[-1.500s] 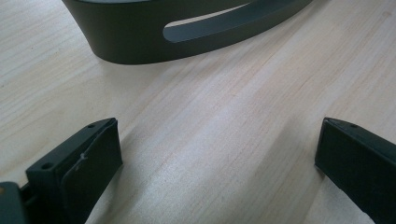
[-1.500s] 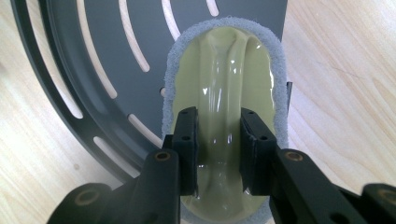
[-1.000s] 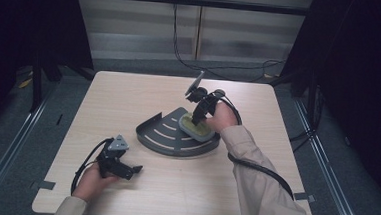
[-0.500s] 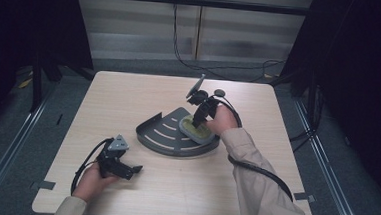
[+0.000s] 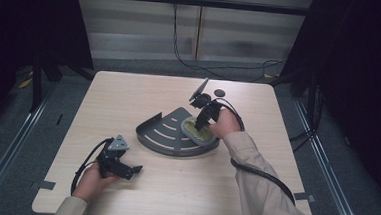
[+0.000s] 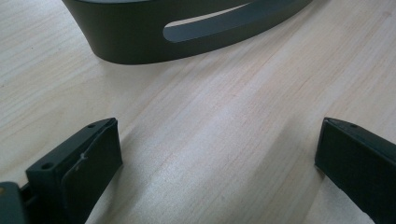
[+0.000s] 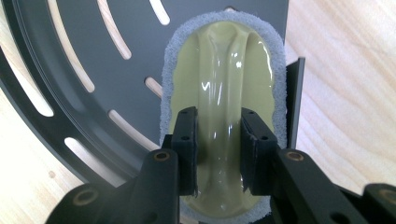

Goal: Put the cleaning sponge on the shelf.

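The right gripper (image 5: 201,122) points down over the middle of the bench (image 5: 129,91), its two black jaws clenched on the raised, glossy ridge of a pale yellow-green scrubbing pad (image 7: 224,93), one pad pressing each side of that ridge. The scrubbing pad has a rough grey-white foam rim and lies flat on the dark slotted tray (image 5: 166,136), at the tray's right end, close against the short upright wall there. The tray is fan-shaped, with curved slots through which the wood shows, and it sits near the centre of the bench, a little toward the right edge. The left gripper (image 5: 127,170) rests low near the front left corner of the bench, held by the person's left hand (image 5: 91,181), well apart from the tray. Its jaws stand wide and released, with only bare wood between them, and the tray's dark curved wall (image 6: 187,32) lies ahead of them. A small dark round spot (image 5: 220,93) sits on the bench near its far edge.
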Tool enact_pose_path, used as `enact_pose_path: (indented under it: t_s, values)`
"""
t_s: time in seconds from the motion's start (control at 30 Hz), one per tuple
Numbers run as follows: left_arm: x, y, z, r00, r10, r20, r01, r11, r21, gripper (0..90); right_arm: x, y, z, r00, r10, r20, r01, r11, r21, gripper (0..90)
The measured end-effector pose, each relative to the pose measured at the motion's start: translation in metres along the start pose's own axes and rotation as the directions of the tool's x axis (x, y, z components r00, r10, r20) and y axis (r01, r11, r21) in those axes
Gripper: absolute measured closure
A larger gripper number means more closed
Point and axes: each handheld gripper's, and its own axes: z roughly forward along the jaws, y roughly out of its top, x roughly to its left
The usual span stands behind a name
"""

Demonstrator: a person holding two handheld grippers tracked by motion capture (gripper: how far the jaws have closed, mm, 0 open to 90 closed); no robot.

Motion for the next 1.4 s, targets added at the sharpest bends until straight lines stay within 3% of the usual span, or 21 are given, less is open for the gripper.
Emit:
enact_pose_path:
  t_s: [0.93,1.4]
  values:
    - [0.0,0.0,0.0,1.0,0.0,0.0,0.0,1.0,0.0,0.0,-0.003,-0.014,0.003,0.9993,0.037,-0.009,-0.037,0.999,0.011,70.1]
    - [0.0,0.0,0.0,1.0,0.0,0.0,0.0,1.0,0.0,0.0,-0.002,-0.013,0.003,0.9994,0.029,0.017,-0.03,0.999,0.023,67.6]
